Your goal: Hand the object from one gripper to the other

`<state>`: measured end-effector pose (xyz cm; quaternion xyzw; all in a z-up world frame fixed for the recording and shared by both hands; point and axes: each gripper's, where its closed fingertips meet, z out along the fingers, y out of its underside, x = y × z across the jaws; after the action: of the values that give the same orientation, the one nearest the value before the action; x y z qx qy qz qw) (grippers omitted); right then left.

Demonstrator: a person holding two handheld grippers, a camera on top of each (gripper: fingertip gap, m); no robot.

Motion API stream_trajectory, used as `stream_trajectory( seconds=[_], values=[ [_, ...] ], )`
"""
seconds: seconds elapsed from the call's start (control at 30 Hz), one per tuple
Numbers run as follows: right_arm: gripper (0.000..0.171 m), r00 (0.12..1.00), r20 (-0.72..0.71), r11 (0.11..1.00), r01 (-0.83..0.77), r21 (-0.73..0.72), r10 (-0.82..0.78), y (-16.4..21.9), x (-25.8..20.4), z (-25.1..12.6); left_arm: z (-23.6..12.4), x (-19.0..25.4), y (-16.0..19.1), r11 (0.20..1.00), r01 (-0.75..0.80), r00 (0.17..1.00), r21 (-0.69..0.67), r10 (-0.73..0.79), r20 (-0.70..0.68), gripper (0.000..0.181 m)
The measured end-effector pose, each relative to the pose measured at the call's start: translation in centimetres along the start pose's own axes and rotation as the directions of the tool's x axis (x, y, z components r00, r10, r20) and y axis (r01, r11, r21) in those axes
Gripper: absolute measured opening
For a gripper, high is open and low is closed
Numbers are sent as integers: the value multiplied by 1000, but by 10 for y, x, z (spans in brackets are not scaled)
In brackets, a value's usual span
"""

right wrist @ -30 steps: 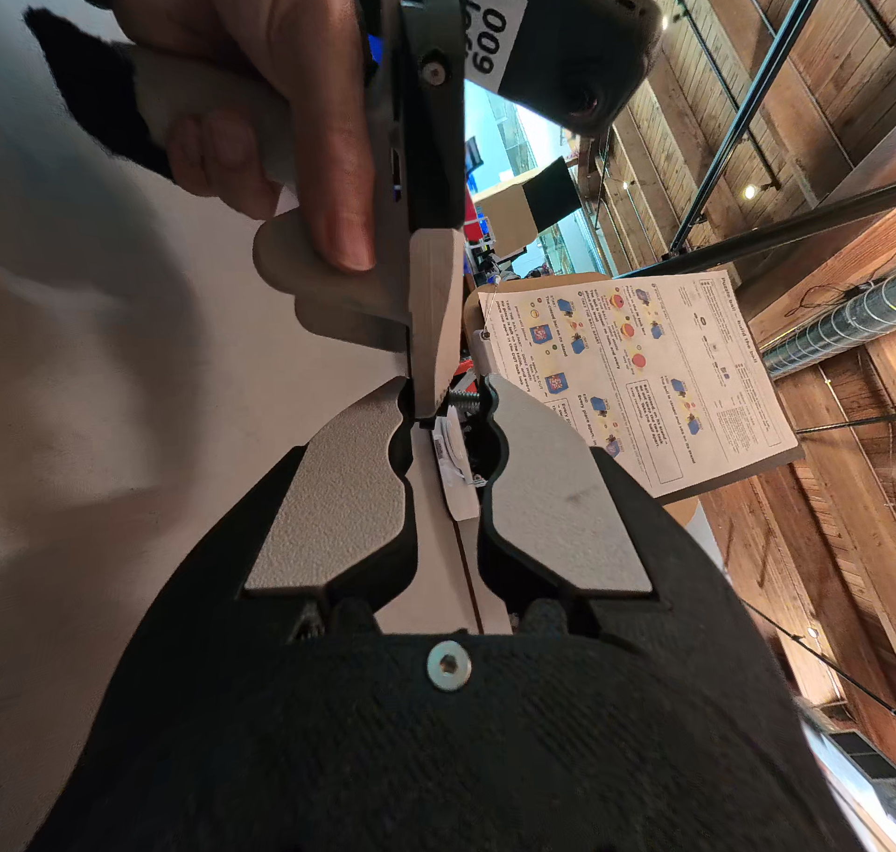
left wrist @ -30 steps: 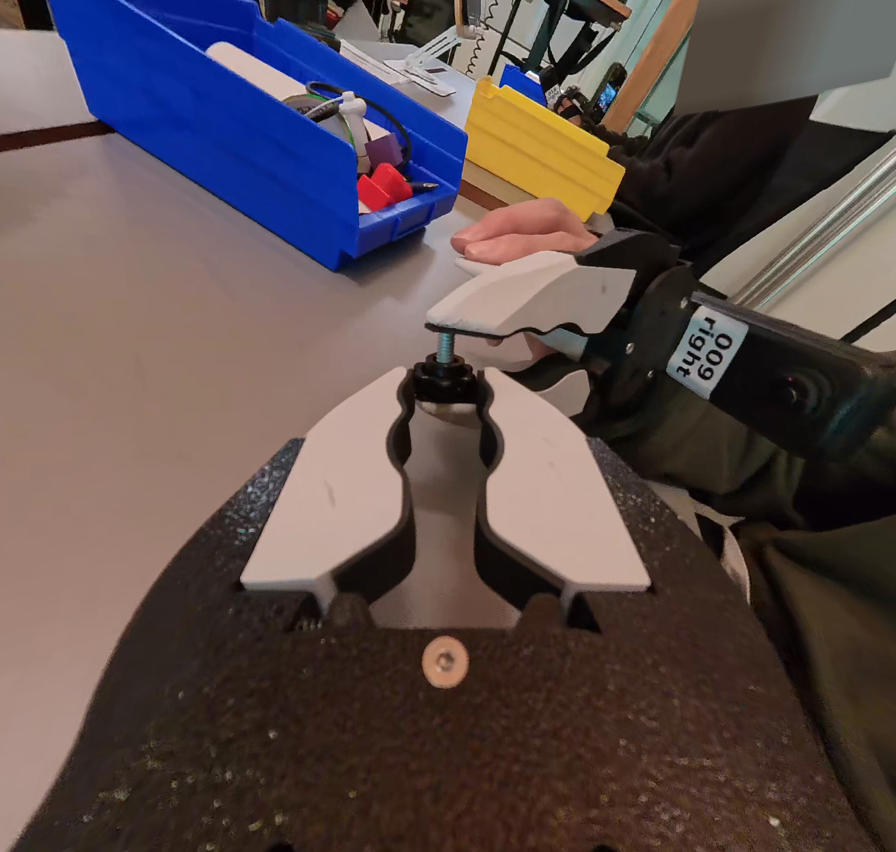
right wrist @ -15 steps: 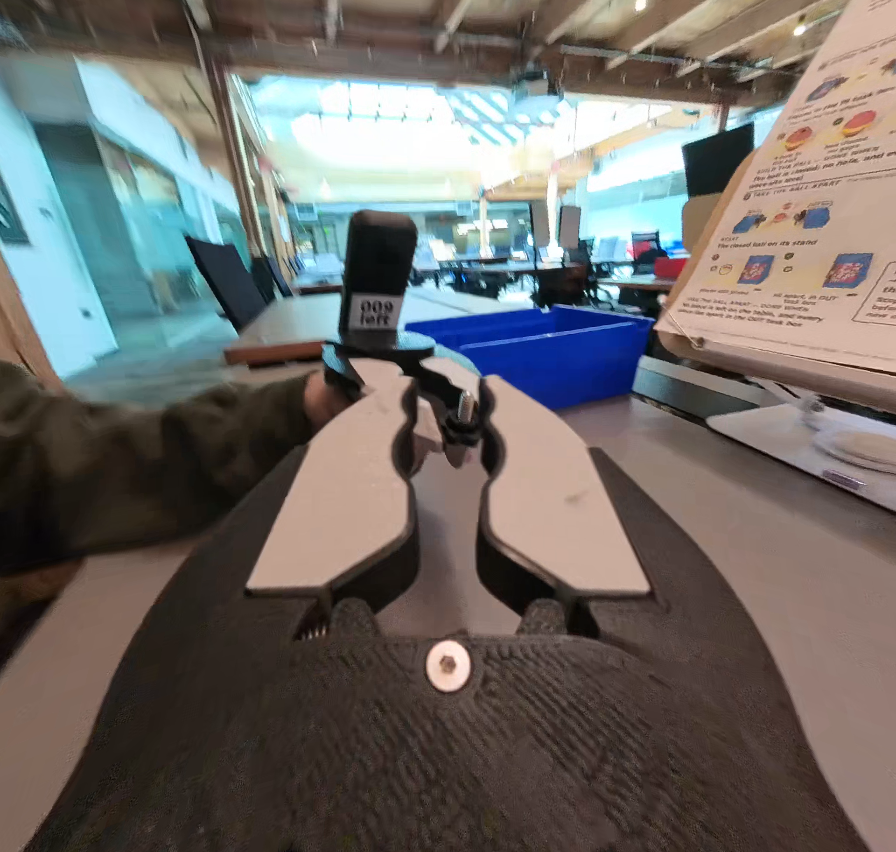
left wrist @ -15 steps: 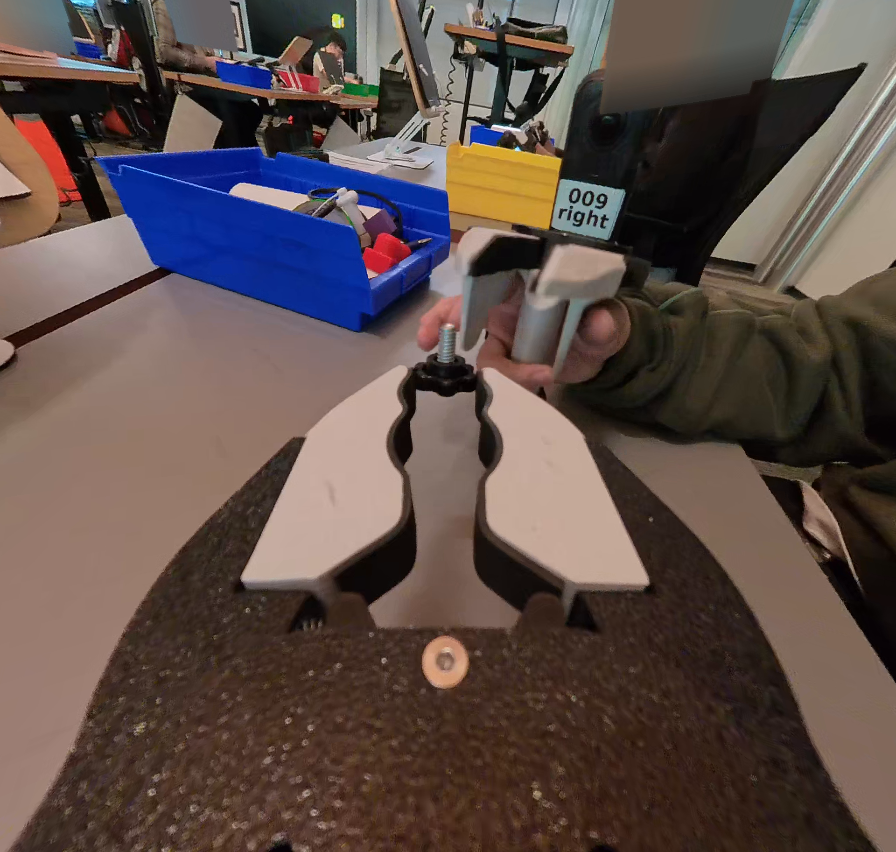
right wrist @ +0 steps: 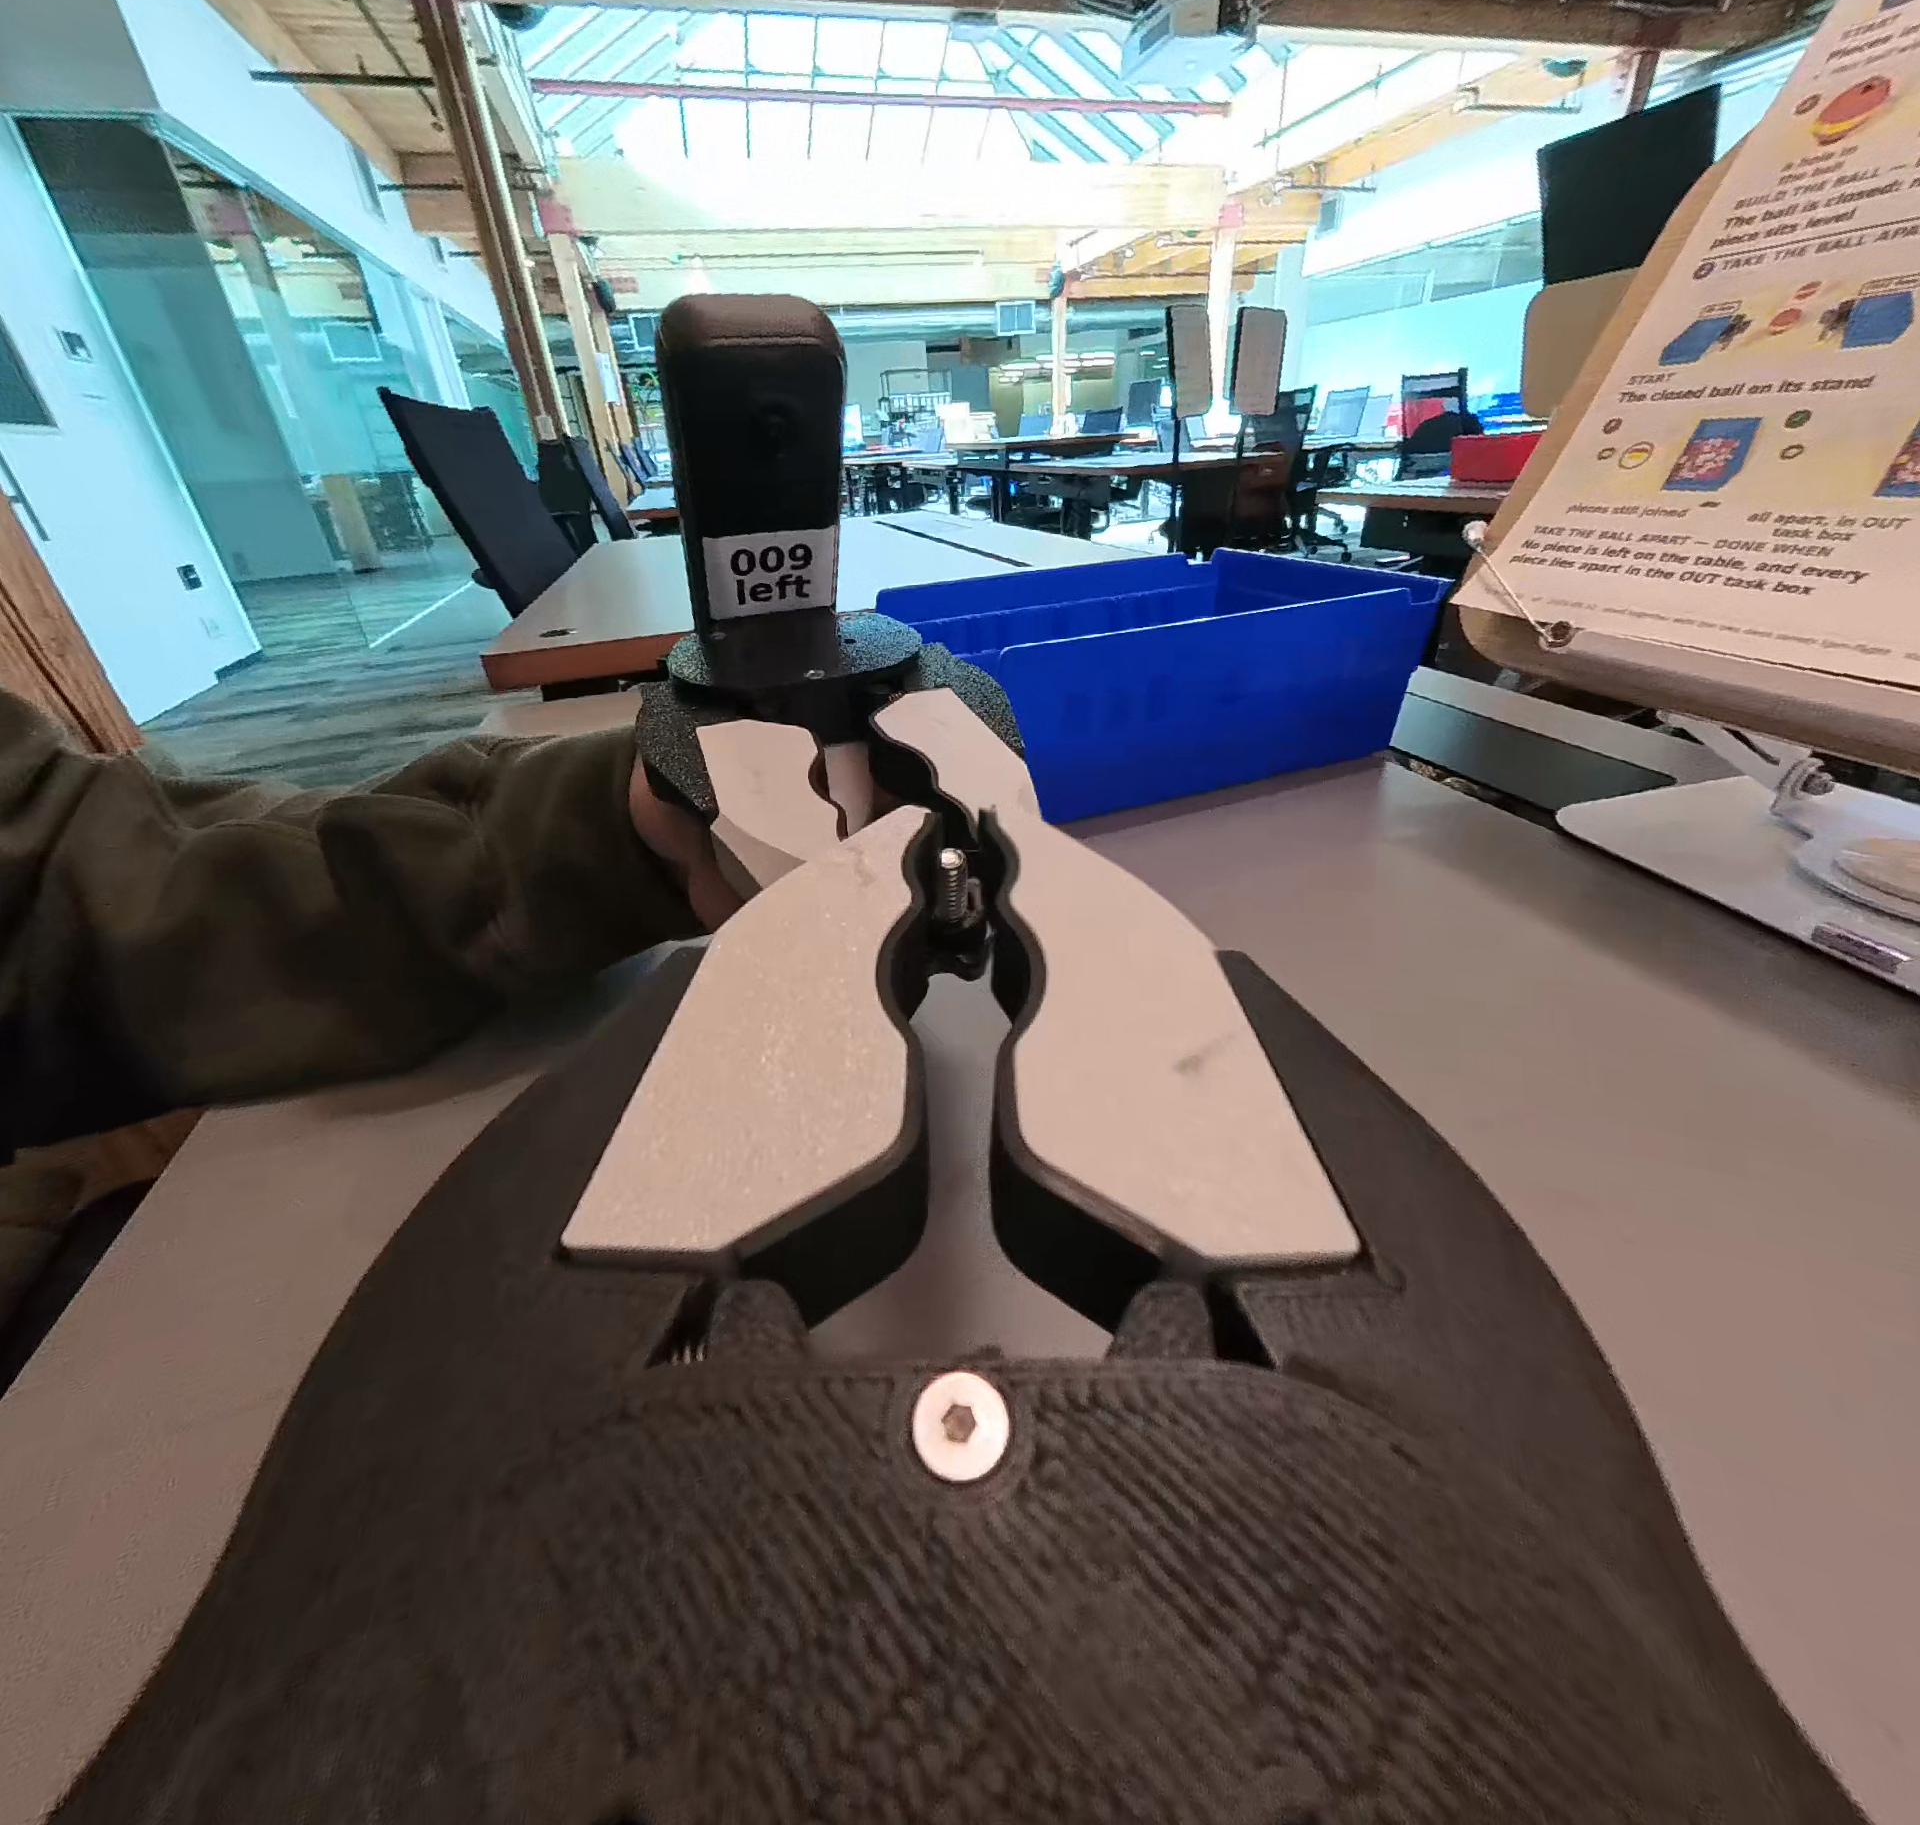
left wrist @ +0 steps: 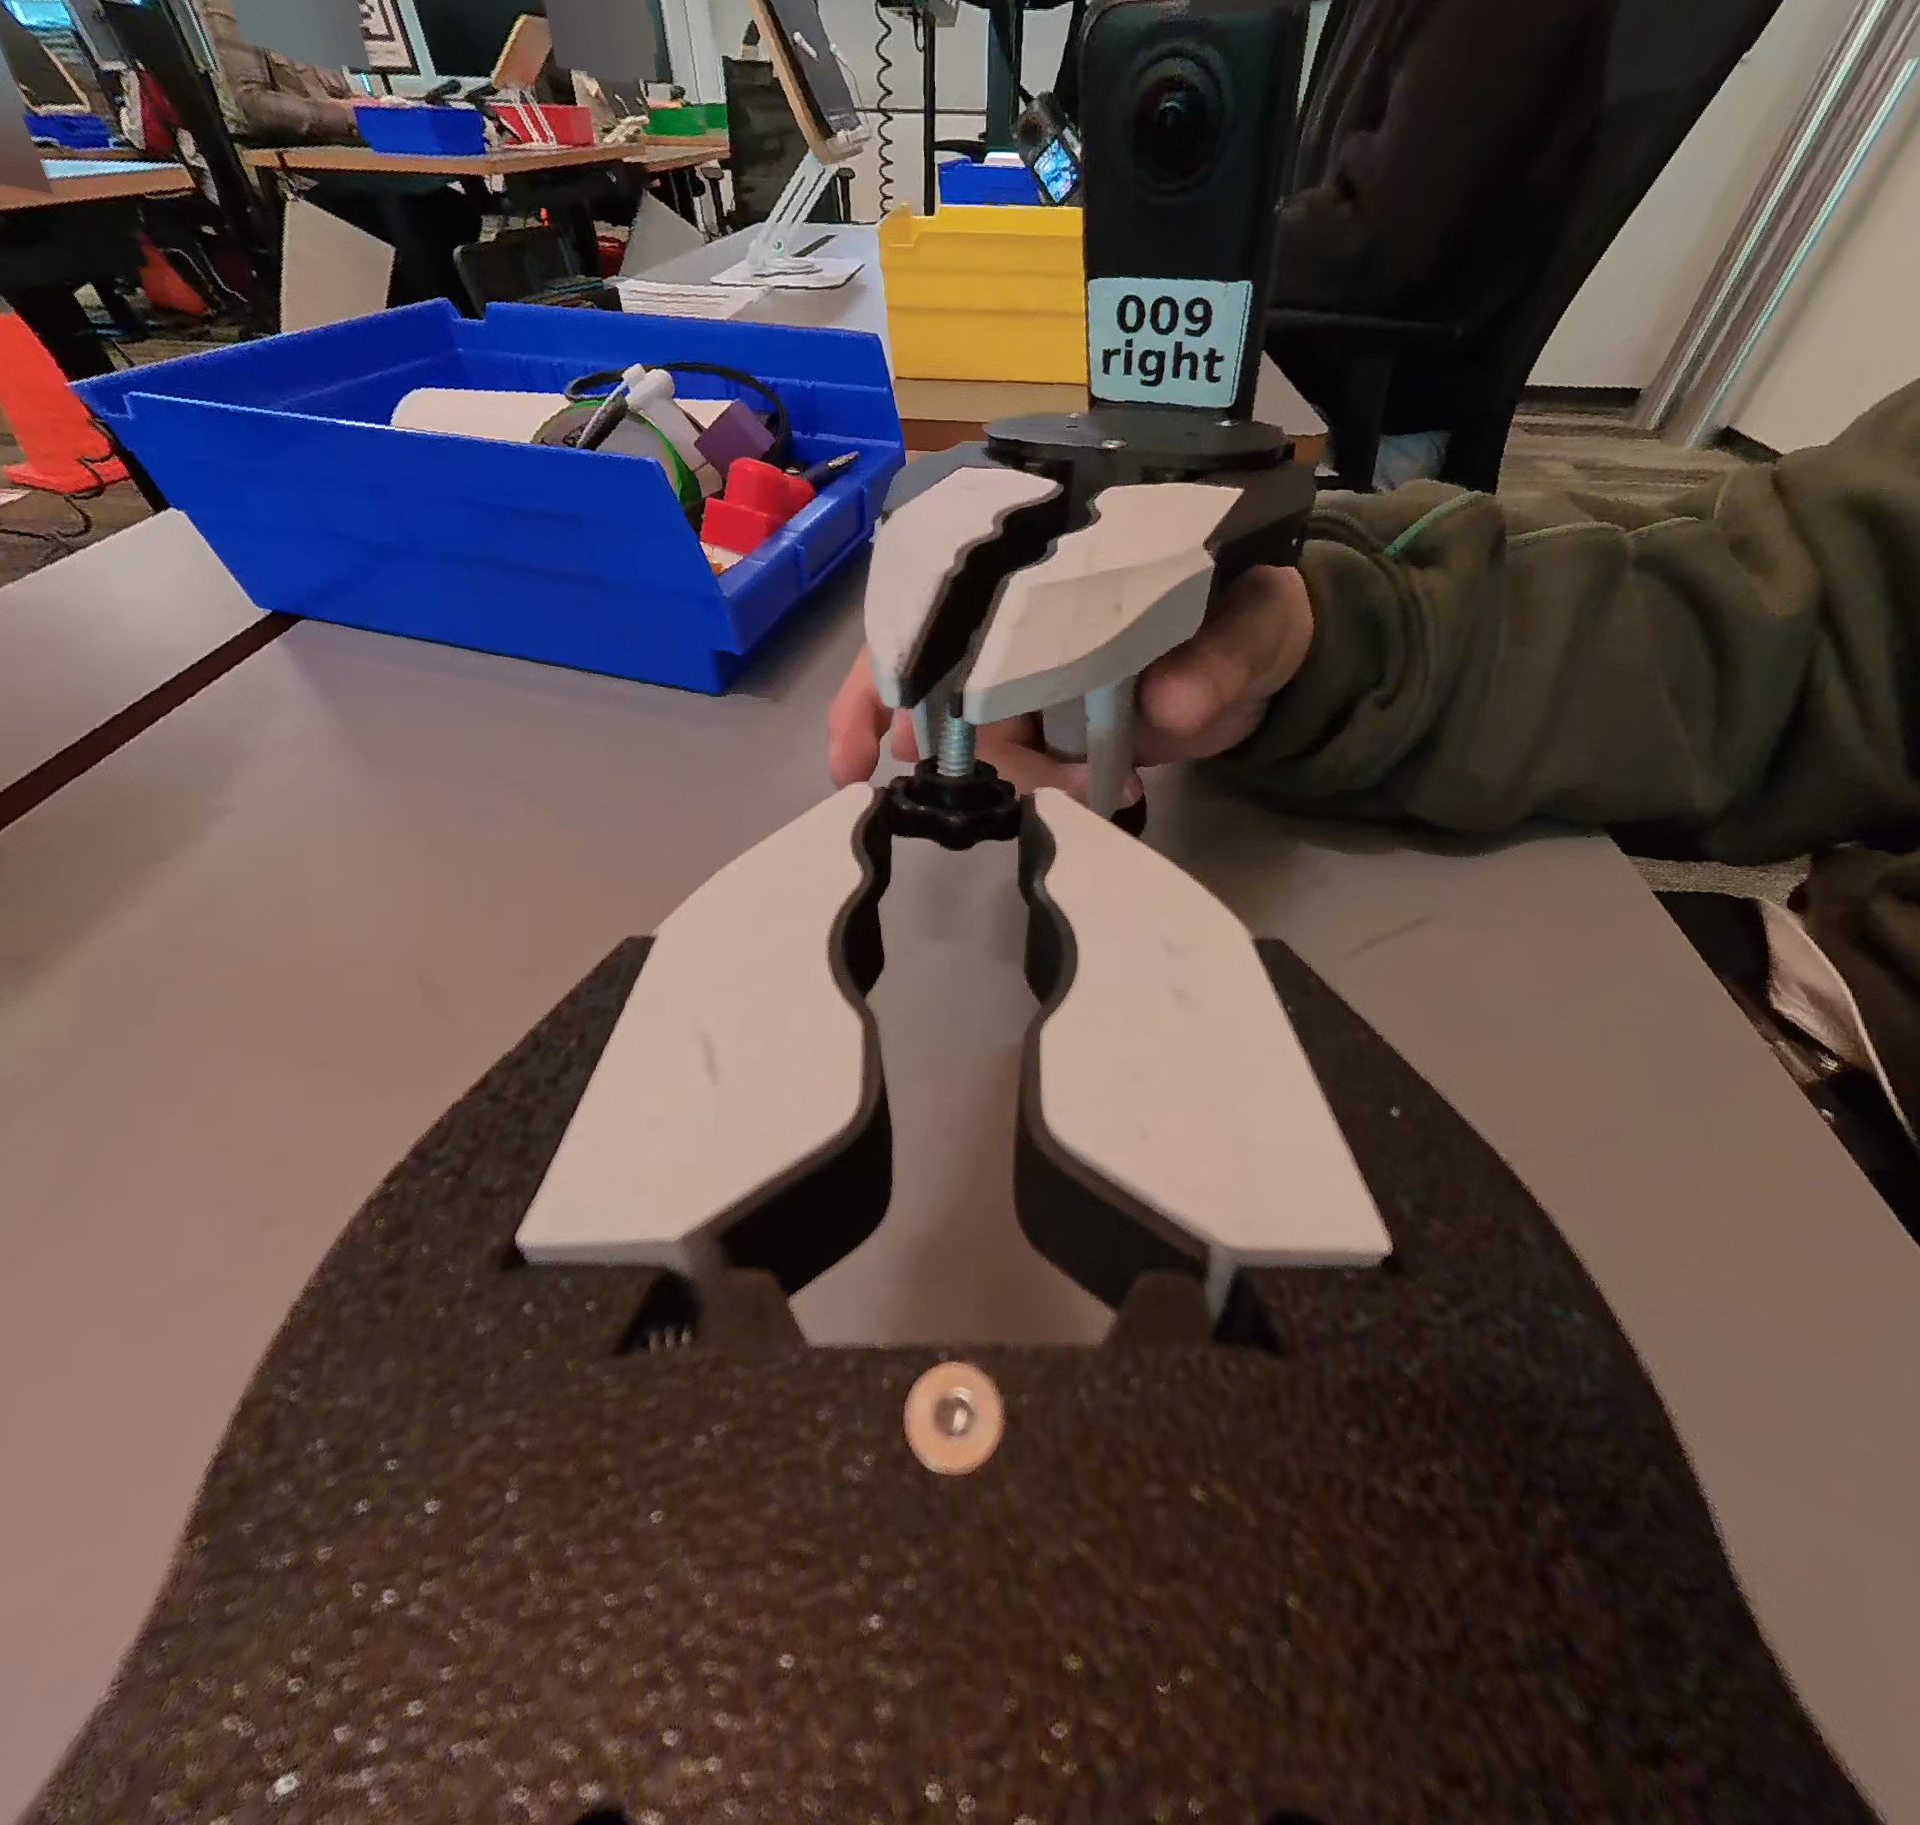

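A thumb screw with a black knob and a bare threaded shaft stands upright above the grey table. My left gripper is shut on the knob at its fingertips. My right gripper comes from the far side with its tips over the shaft. In the right wrist view my right gripper has closed narrowly around the threaded shaft. The left gripper's fingers show behind it, their tips hidden.
A blue bin with several parts stands at the back left, a yellow bin behind it. In the right wrist view a blue bin and a printed sheet on a stand are at the right. My two grippers' fingertips are within a few centimetres of each other.
The right gripper turned from lying on its side to level, came in over the screw and narrowed its fingers onto the thread. The left gripper kept hold of the knob.
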<state>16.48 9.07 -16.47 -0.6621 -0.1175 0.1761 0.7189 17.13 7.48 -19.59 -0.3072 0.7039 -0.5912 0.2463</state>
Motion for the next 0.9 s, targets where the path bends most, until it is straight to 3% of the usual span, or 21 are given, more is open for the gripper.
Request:
stream_trajectory(
  seconds=[0.23,0.33,0.4,0.6,0.67,0.77,0.9],
  values=[
    [13,1000,-13,1000,24,-7,-24,1,2,0,-1,0,0,1000,-2,1000,-2,2,5,23],
    [24,999,14,998,43,-36,-42,6,-3,1,-3,-2,-4,1000,16,1000,27,-16,7,22],
    [6,999,8,999,44,-25,-44,4,-4,2,-3,1,-3,1000,3,1000,24,-3,-6,23],
    [5,993,-41,993,110,-46,-112,2,1,2,-1,-5,-6,999,11,999,36,-13,46,23],
    [5,977,-159,989,141,-34,-144,-5,16,-3,-1,-13,-4,999,13,995,32,-17,98,28],
    [5,858,-452,968,244,-64,-246,-24,64,-38,-4,-25,1,1000,0,984,2,-1,177,41],
    [5,530,-731,896,351,-271,-429,-47,125,-118,-8,-29,-2,999,26,980,29,-31,198,39]
  ],
)
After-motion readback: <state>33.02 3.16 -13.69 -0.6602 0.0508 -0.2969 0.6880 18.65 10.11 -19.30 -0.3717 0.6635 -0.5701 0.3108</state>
